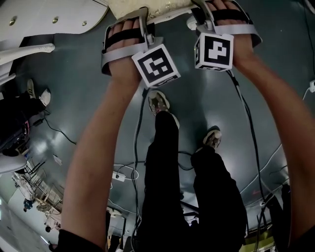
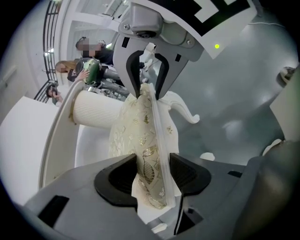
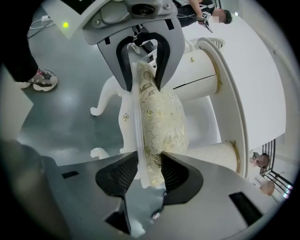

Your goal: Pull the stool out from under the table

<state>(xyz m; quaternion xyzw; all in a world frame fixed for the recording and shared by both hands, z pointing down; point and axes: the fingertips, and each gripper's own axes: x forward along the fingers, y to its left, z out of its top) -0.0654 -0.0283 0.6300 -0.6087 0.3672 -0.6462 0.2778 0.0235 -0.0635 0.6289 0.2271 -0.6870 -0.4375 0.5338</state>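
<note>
The stool [image 1: 147, 9] has a cream and gold brocade seat [image 2: 140, 133] on a white frame with curled legs [image 2: 185, 110]. It stands on the grey floor, at the edge of the white table [image 1: 49, 17]. My left gripper [image 2: 151, 176] is shut on one edge of the seat. My right gripper [image 3: 150, 171] is shut on the opposite edge of the seat [image 3: 161, 117]. In the head view both grippers, left [image 1: 143, 14] and right [image 1: 204, 12], sit side by side at the top, with their jaw tips hidden by the seat.
The table's fluted white columns [image 3: 197, 77] and round rim [image 2: 56, 136] stand just beyond the stool. My own legs and shoes [image 1: 162, 142] are on the floor below my arms. Cables and a power strip [image 1: 120, 175] lie around them. People [image 2: 89, 70] are in the background.
</note>
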